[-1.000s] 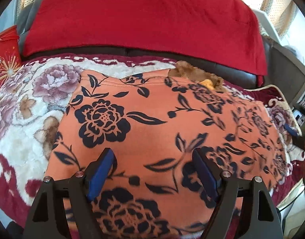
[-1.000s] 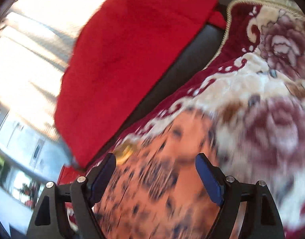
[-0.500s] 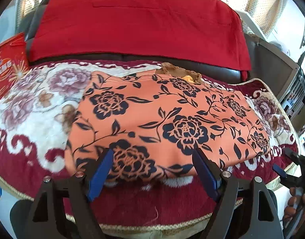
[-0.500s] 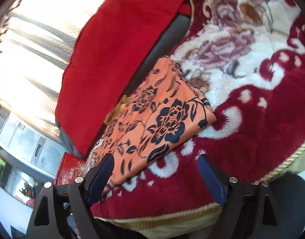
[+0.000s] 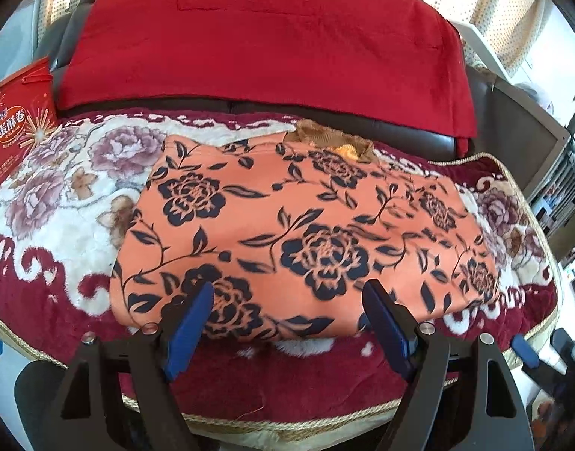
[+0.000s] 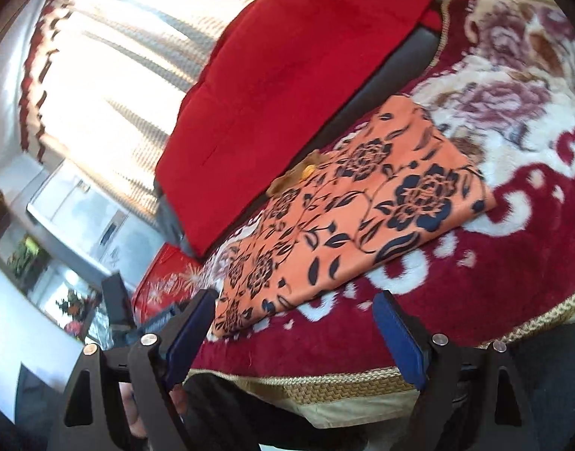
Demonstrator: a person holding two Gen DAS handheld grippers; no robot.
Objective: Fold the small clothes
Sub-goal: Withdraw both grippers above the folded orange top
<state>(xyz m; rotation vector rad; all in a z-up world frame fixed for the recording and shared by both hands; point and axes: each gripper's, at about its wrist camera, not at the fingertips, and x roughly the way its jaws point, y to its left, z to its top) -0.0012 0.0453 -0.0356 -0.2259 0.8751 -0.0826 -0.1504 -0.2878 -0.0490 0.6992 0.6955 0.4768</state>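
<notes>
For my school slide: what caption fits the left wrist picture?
Open left gripper above a folded orange floral garment on a plush flowered blanket.

Support: dark leather sofa seat (image 5: 418,133), covered by a plush maroon-and-cream floral blanket with gold braided edging (image 5: 62,225). Directly on the blanket: one folded orange garment with dark navy flower print (image 5: 306,233), flat, near the blanket's front edge. A brown ruffled scrap (image 5: 325,139) shows at the garment's rear edge.
</notes>
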